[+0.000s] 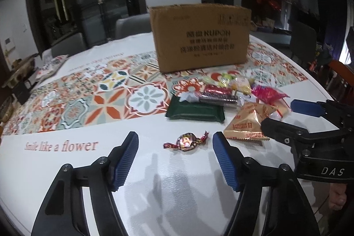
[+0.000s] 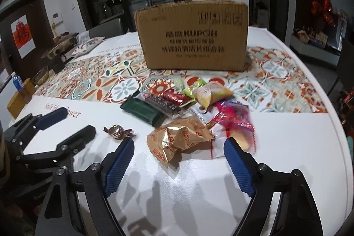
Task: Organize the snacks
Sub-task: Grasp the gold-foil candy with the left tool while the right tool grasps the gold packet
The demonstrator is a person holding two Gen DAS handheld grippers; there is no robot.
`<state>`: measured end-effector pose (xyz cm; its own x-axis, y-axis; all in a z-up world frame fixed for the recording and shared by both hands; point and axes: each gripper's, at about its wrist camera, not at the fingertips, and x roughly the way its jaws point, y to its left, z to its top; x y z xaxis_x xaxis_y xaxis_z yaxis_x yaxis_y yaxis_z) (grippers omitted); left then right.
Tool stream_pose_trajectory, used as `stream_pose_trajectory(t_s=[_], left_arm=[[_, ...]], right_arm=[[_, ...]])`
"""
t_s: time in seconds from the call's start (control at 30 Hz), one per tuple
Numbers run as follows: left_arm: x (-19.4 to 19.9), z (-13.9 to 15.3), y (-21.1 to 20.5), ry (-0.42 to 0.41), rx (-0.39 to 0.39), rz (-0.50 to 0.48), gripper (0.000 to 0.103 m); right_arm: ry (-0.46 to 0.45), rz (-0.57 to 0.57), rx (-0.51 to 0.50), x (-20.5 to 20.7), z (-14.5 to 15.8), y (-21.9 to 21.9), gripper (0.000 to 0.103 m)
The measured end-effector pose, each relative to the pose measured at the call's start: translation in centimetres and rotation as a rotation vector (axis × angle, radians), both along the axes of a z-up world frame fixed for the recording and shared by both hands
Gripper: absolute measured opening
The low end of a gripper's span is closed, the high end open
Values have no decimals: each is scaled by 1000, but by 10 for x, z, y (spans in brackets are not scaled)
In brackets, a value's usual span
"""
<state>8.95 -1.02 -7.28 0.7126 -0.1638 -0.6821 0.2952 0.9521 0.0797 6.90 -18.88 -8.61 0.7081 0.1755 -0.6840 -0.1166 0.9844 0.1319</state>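
Note:
A brown cardboard box (image 1: 201, 37) (image 2: 192, 34) stands on the patterned table runner. In front of it lies a pile of snacks: a dark green packet (image 1: 195, 111) (image 2: 143, 111), a gold packet (image 1: 250, 122) (image 2: 177, 136), a pink packet (image 1: 268, 93) (image 2: 236, 116), a yellow packet (image 2: 210, 93). A twist-wrapped candy (image 1: 187, 141) (image 2: 118, 132) lies apart. My left gripper (image 1: 176, 143) is open, its tips either side of the candy. My right gripper (image 2: 179, 147) is open and empty, its tips flanking the near edge of the gold packet.
The white tablecloth (image 1: 177, 180) covers a round table. At the far left are a small cushion (image 2: 88, 45), a glass bowl (image 2: 41, 77) and wooden boxes (image 2: 20, 98). Chairs (image 1: 132, 25) stand behind the table.

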Motion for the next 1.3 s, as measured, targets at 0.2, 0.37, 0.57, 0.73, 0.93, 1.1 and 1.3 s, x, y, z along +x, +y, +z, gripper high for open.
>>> stream_pose_trajectory(t_s=[0.2,0.37,0.57,0.73,0.93,1.1,1.3], left_arm=[[15,-15,-4,62,-2,-55,59],[24,-25,-7,81,14,-81,56],[31,-34,-9,121,-6,-103,52],[35,-36,-6,132,-28,-89,46],[38,-36,-5,130,-54,-88,39],[37,-34,-7,110,-66,-98,11],[37,-34,-4,104,-95,-94,7]], right_arm=[[59,23,28,14,-15,4,78],[87,30,27,22,-23,7,77],[85,27,41,29,-24,7,77],[101,32,49,36,-30,8,71],[110,33,53,39,-34,9,56],[125,55,61,39,-36,10,41],[122,65,51,35,-34,13,38]])
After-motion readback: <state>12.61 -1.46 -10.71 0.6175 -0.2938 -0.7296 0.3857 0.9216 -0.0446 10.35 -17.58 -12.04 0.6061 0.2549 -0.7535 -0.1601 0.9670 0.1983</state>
